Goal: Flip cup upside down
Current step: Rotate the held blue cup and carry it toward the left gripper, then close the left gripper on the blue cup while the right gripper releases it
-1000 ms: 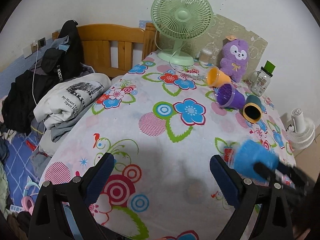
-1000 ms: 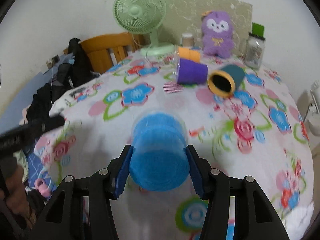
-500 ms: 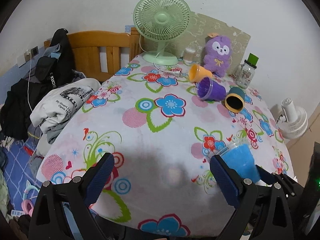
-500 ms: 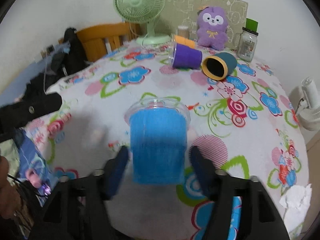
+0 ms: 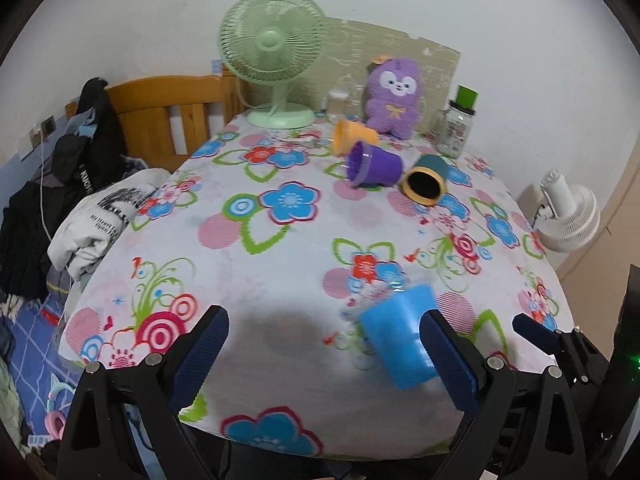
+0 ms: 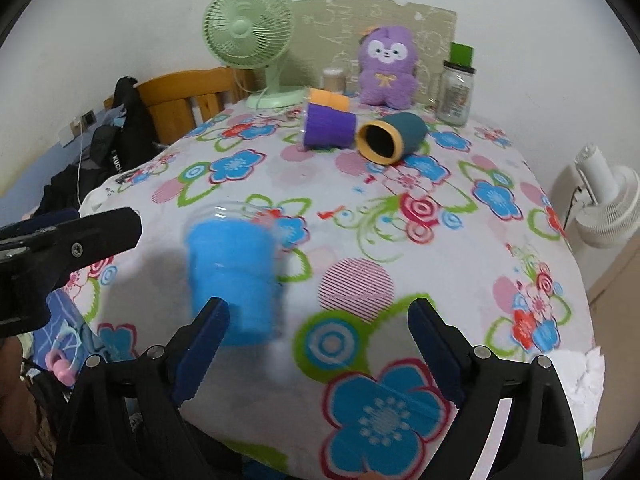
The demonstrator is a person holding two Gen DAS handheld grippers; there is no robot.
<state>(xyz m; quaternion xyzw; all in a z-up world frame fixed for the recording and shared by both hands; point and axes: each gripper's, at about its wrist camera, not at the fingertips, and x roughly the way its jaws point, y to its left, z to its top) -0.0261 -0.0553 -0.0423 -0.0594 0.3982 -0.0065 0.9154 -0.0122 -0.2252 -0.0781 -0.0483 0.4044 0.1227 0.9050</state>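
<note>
Blue cup [image 6: 232,276] sat blurred at left-centre of the right wrist frame, clear rim seemingly toward the far side, tilted; couldn't tell if it rested on the floral surface [image 6: 400,240] or was mid-tumble. Right tool [image 6: 316,352] had jaws wide apart, gripping nothing, cup just by its left finger. Left tool [image 5: 324,360] also spread apart & empty, cup near its right finger at lower right of that frame. Judgement: wait till cup settles, then check it's rim-down; if it rolled, re-grip mid-body w/ 1 tool, rotate fully, lower rim flat before letting go
</note>
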